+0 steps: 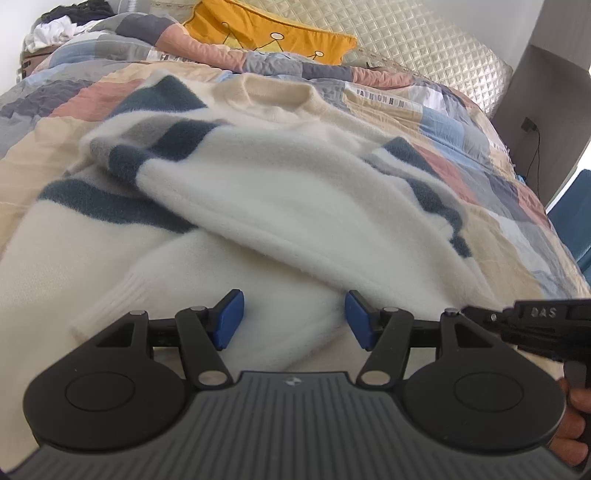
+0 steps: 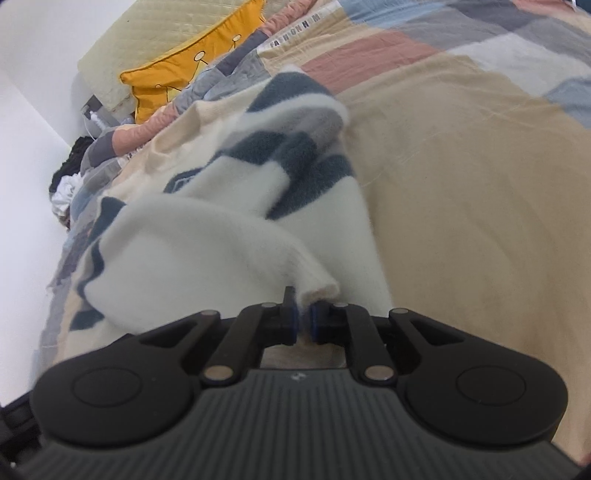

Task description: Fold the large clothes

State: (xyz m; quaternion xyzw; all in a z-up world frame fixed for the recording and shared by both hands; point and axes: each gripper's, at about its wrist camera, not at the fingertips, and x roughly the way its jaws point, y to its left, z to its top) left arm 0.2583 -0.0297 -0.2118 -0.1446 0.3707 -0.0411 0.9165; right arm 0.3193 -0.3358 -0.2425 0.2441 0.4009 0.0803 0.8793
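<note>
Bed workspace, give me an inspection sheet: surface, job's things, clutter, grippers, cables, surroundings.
Surface: patchwork quilt covering the bed.
Job's things: white sweater with dark blue stripes, lying rumpled, one sleeve folded across the body.
Clutter: clothes pile at the far corner; yellow pillow.
Grippers: left gripper open above the sweater; right gripper shut on the sleeve cuff.
Cables: black cable hanging beside the bed.
Surroundings: quilted headboard, white wall.
</note>
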